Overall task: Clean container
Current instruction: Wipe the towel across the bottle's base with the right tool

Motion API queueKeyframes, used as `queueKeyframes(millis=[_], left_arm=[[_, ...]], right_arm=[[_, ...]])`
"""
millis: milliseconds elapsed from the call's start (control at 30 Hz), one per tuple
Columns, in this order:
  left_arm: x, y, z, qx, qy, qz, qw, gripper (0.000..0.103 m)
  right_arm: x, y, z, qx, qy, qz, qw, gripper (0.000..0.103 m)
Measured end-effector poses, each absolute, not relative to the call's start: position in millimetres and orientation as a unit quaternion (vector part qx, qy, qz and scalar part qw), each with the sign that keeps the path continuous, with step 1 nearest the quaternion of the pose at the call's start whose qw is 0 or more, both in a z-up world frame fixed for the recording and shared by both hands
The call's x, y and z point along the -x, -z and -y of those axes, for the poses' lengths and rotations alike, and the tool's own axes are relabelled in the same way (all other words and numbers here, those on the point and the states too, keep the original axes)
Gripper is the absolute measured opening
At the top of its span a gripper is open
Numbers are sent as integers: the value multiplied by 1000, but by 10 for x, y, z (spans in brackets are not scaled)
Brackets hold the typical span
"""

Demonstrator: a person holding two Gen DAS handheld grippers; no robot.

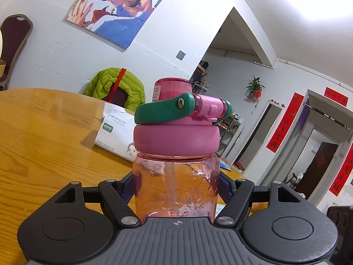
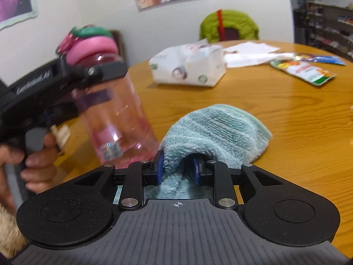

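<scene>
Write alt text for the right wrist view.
The right hand-held gripper pinches a teal towel beside a pink bottle, held tilted above the wooden table by the left hand-held gripper. A tissue pack lies behind.

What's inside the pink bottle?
A pale straw runs down inside the bottle, with droplets on the wall. The left claw covers the bottom, so any pooled water is hidden.
</scene>
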State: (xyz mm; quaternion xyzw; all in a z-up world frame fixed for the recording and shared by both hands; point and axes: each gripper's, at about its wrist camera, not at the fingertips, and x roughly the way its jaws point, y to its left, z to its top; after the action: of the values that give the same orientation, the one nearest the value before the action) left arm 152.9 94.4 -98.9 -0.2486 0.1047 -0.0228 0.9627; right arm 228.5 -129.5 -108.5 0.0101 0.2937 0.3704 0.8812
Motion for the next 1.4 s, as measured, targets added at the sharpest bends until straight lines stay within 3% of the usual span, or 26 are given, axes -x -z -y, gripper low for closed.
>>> queueKeyframes(millis=[167, 333, 567, 667, 733, 867, 933, 1000, 1067, 1100, 1133, 1200, 1233, 1400], left_arm=[[-1545, 1025, -1047, 290, 16, -104, 951, 70], [-1593, 1120, -1115, 349, 30, -100, 931, 70], [-1593, 1118, -983, 342, 41, -91, 934, 71], [-1583, 1095, -963, 334, 43, -92, 937, 71], [-1584, 1092, -980, 338, 42, -95, 935, 71], [-1594, 1118, -1047, 351, 40, -100, 930, 71], [-1595, 1152, -1093, 351, 41, -100, 930, 71], [-1595, 1185, -1139, 352, 41, -100, 930, 71], [-1596, 1217, -1181, 353, 41, -100, 929, 71], [-1596, 1223, -1188, 354, 41, -100, 929, 71], [-1596, 1229, -1192, 355, 41, -100, 929, 71], [-1583, 1231, -1180, 354, 41, -99, 929, 71], [-1576, 1232, -1172, 353, 41, -99, 930, 71], [-1544, 1244, -1157, 346, 41, -98, 932, 71]], right_arm=[[-2336, 1047, 1361, -23, -333, -272, 903, 26], [-2445, 1019, 1468, -55, -267, -277, 921, 16], [-2501, 1061, 1521, -45, -245, -299, 921, 18], [-2473, 1067, 1476, -18, -236, -299, 924, 33], [-2468, 1047, 1504, -20, -224, -294, 929, 50], [-2509, 1053, 1569, -51, -214, -296, 930, 68], [-2533, 1095, 1503, -43, -214, -295, 930, 82], [-2553, 1150, 1392, -17, -213, -294, 932, 85], [-2589, 1217, 1258, 27, -205, -312, 927, 80], [-2590, 1220, 1241, 31, -205, -312, 927, 68], [-2581, 1209, 1259, 25, -208, -314, 926, 49], [-2557, 1174, 1319, 10, -213, -325, 921, 39], [-2543, 1168, 1346, 6, -214, -329, 920, 36], [-2416, 1154, 1407, 7, -294, -349, 890, 37]])
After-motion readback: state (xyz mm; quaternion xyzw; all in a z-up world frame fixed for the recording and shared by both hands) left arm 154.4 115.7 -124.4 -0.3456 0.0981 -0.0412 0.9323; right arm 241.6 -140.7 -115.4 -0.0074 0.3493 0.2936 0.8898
